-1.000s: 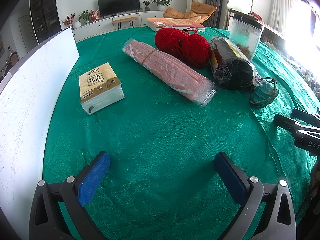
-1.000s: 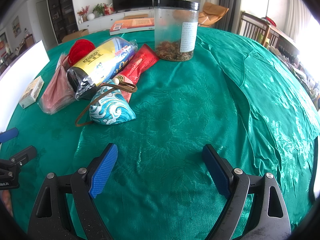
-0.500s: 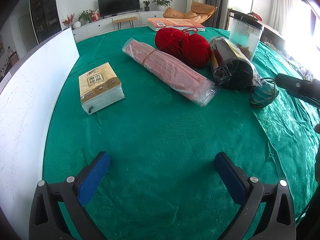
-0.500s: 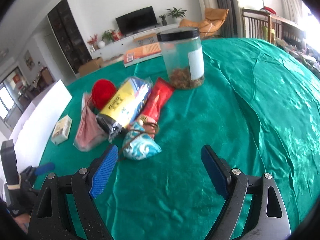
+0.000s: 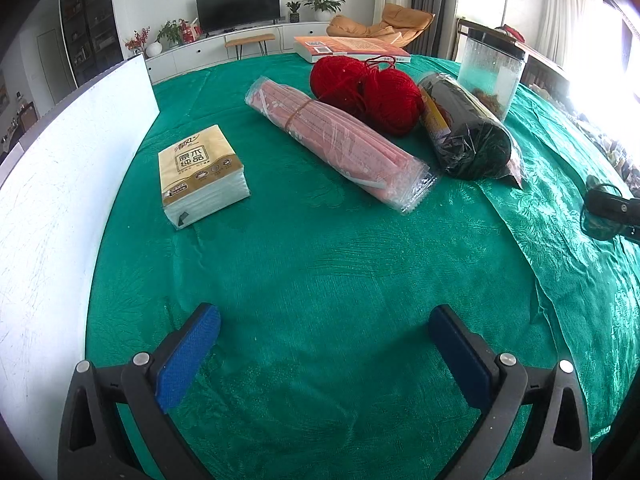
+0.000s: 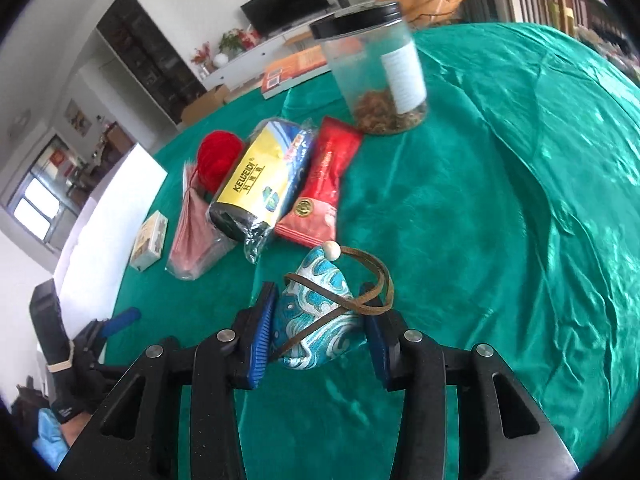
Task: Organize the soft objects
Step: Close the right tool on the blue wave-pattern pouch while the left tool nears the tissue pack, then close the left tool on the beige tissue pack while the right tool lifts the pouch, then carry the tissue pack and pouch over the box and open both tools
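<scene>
- The right gripper (image 6: 318,326) has its blue pads pressed against both sides of a small blue-and-white patterned pouch (image 6: 316,320), so it is clamped on the pouch.
- The pouch sits low over the green tablecloth (image 6: 500,208); I cannot tell whether it is touching the cloth or lifted off it.
- A brown cord (image 6: 372,280) loops from the pouch over the right-hand pad, and a pale bead (image 6: 331,249) sits at the pouch's top end.
- Just beyond the pouch lies a red packet (image 6: 320,192), and beside that a black roll with a yellow label (image 6: 256,184) in clear wrap.
- A ball of red yarn (image 6: 218,156) lies behind the roll, with a pink pack in clear plastic (image 6: 194,232) next to it.
- A clear jar with a black lid (image 6: 376,72) stands upright further back, with brownish bits in its bottom.
- The left gripper (image 5: 324,344) hangs over a bare stretch of cloth with its fingers wide apart and nothing between them.
- Ahead of it to the left lies a pack of tissues (image 5: 200,176), well apart from the pink pack.
- A white board (image 5: 60,184) stands on edge along the left side of the table.
- An orange book (image 5: 352,46) lies at the far edge of the table.
</scene>
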`<state>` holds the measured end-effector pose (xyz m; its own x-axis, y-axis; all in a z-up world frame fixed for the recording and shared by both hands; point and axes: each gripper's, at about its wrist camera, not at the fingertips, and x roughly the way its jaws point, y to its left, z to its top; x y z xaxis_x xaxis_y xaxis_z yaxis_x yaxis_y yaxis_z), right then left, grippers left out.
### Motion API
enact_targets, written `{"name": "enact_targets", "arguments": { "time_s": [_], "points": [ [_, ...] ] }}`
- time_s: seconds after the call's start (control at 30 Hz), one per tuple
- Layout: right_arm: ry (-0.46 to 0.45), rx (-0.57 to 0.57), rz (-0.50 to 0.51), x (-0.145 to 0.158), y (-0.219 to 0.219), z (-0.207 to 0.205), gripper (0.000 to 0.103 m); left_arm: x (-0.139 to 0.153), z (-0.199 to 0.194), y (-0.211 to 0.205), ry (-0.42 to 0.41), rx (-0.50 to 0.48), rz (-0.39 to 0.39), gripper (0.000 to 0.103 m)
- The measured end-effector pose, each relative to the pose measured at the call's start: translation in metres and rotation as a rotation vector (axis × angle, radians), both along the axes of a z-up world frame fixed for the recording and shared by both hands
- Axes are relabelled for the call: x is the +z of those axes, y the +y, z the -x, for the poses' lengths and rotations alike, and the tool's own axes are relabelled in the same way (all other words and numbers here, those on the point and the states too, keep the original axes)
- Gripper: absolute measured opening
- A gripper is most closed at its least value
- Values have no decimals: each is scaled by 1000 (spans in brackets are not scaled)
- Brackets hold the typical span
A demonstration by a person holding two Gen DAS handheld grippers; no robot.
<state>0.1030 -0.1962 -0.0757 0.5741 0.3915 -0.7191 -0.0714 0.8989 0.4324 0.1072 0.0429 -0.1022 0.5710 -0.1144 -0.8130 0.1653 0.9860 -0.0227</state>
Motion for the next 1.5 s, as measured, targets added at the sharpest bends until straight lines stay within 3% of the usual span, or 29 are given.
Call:
{"name": "enact_targets", "arguments": {
  "time_s": [0.07, 0.17, 0.23, 0.33, 0.47, 0.5, 0.57, 0.8, 0.97, 1.1, 1.27, 1.4, 1.43, 1.5],
  "points": [
    [-10, -26, -5, 2, -10, 11, 44, 7, 0, 10, 12, 13, 77, 103],
    [-29, -42, -2, 4, -15, 22, 44, 30, -12, 35, -27, 110, 186, 103],
    [-41, -45, -6, 6, -15, 22, 44, 41, -34, 48, -20, 189, 182, 103],
    [-78, -56, -4, 12, -16, 19, 44, 35, -76, 57, 72, 256, 170, 103],
    [-119, -75, 30, 20, -18, 22, 44, 21, -110, 56, 120, 304, 76, 102],
    [-121, -81, 30, 19, -20, 21, 44, 19, -114, 58, 124, 316, 70, 99],
    [-121, -107, 16, 19, -27, 21, 44, 16, -117, 59, 128, 318, 88, 55],
    [-123, -225, -66, 19, -61, 22, 44, 50, -74, 52, 38, 216, 201, 55],
    [-150, -192, -25, 29, -51, 24, 44, 98, -15, 58, -20, 141, 336, 55],
    [-167, -82, 26, 49, -7, 23, 44, 136, 27, 98, -79, 156, 348, 55],
    [-235, 184, 14, 104, 107, 20, 44, 169, 69, 177, -156, 283, 213, 55],
    [-288, 445, -35, 145, 225, 30, 44, 170, 92, 240, -167, 424, 103, 56],
    [-290, 502, -51, 152, 252, 33, 44, 164, 98, 252, -160, 461, 74, 58],
    [-274, 596, -95, 158, 300, 38, 45, 155, 106, 272, -142, 535, 17, 76]
  ]
}}
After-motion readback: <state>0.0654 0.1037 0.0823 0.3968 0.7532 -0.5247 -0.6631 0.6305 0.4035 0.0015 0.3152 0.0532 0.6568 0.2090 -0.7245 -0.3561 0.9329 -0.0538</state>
